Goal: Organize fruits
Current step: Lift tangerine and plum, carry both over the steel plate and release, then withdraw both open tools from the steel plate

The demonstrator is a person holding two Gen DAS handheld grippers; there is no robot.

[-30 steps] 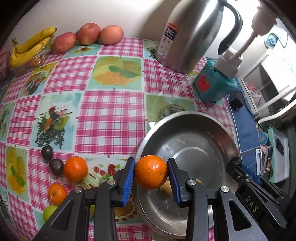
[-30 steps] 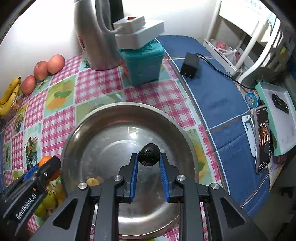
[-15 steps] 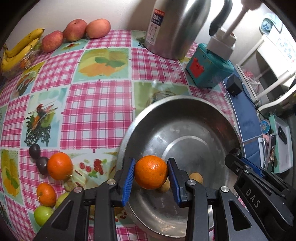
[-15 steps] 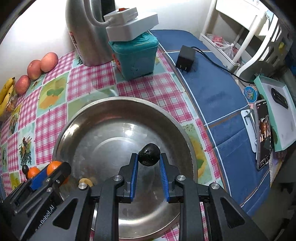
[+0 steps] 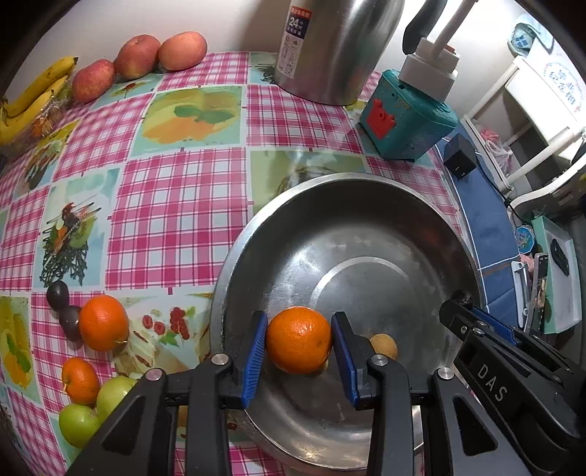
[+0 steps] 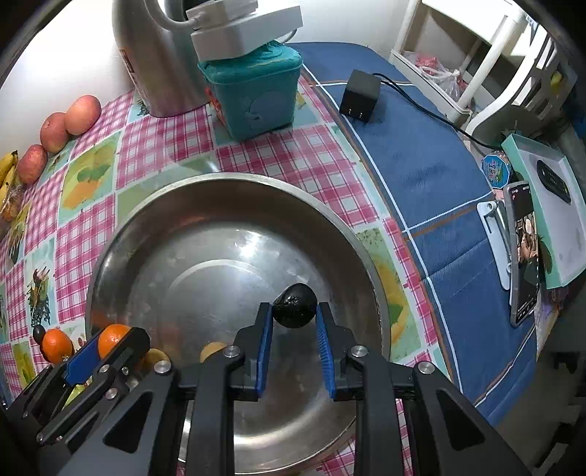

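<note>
Fingers on my left gripper [image 5: 298, 353] are pinched on an orange [image 5: 298, 340], blue pads tight against both its sides, and I've got it over the near-left part of the steel bowl [image 5: 366, 190], just inside the rim. Right gripper [image 6: 294, 327] is narrow too, clamped on a small dark fruit [image 6: 295, 305], held over the bowl's right side.

Already in the bowl: a small tan fruit [image 5: 384, 346] just right of my left gripper's right finger, and in the right wrist view a yellowish one [image 6: 212, 351] peeking out beside my left finger there. Can't tell if they're the same piece.

Stuff around the bowl:
- left of it, on the checkered tablecloth [image 5: 175, 205], a loose bunch: another orange [image 5: 103, 323], a smaller orange [image 5: 80, 380], two green apples [image 5: 95, 408], two dark plums [image 5: 64, 307]
- far left of the bowl, against the wall, three red apples [image 5: 139, 58] and bananas [image 5: 33, 99]
- behind the bowl, a steel thermos jug [image 5: 329, 47] and a teal box [image 5: 406, 117] with a white power strip [image 6: 245, 31] on top
- right of the bowl, on the blue cloth, a black charger [image 6: 359, 96] and a phone on a stand [image 6: 523, 252]

Both grippers crowd the bowl's near edge, side by side but apart.
</note>
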